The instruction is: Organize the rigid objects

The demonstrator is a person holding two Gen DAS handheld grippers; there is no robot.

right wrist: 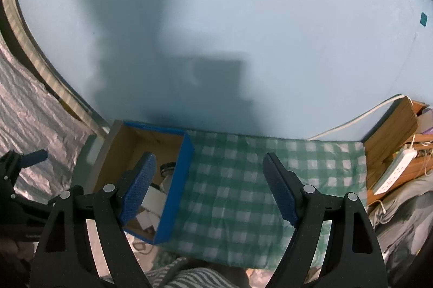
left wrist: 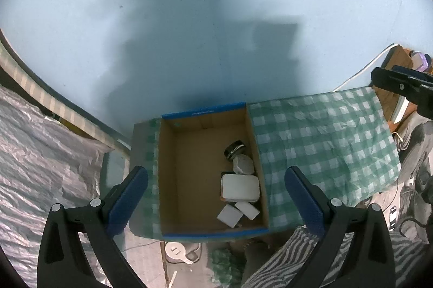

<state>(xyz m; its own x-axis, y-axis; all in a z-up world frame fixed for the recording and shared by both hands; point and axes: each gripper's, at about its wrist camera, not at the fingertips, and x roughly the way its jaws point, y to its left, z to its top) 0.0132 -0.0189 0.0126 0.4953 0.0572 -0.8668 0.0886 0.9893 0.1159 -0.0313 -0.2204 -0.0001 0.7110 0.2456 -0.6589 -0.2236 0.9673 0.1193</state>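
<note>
Lying between open left fingers (left wrist: 130,196), boxed objects (left wrist: 239,188)

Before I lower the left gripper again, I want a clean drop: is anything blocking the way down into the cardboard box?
Nothing visible does. The left gripper hangs open above the cardboard box, whose top is uncovered. The white items and a dark round object are bunched along its right wall, leaving the left floor bare.
</note>
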